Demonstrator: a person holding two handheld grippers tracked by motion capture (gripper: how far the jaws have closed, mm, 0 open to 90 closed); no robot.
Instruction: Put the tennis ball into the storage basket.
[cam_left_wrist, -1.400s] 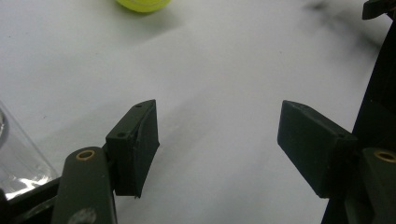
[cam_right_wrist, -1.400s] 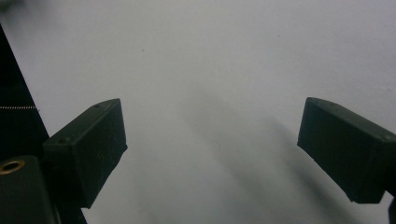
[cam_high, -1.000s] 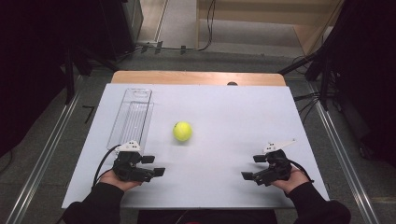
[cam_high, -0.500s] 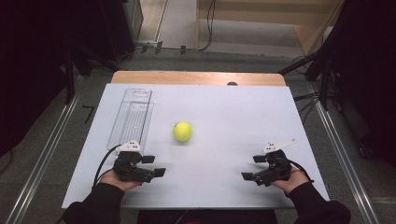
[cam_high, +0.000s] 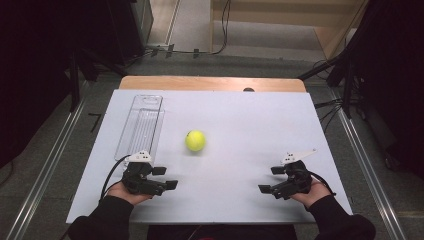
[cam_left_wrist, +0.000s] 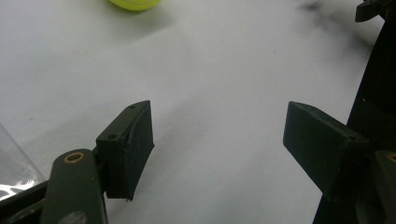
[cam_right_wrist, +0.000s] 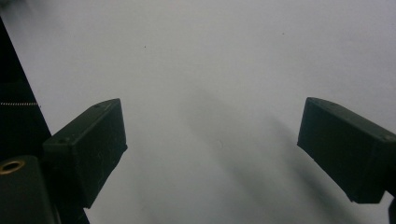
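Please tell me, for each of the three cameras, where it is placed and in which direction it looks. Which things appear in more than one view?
High view: above the person's side, looking forward and down on the white table; both hands, left gripper and right gripper enter below.
Left gripper view: rides the left gripper, facing across the table toward the tennis ball; open jaws show.
Right gripper view: rides the right gripper, facing bare table; open jaws show.
Shared: tennis ball, clear tray.

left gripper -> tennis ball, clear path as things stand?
Probably yes. The left gripper is open and empty, and only bare white table lies between it and the tennis ball. The clear tray sits off to the left of that line.
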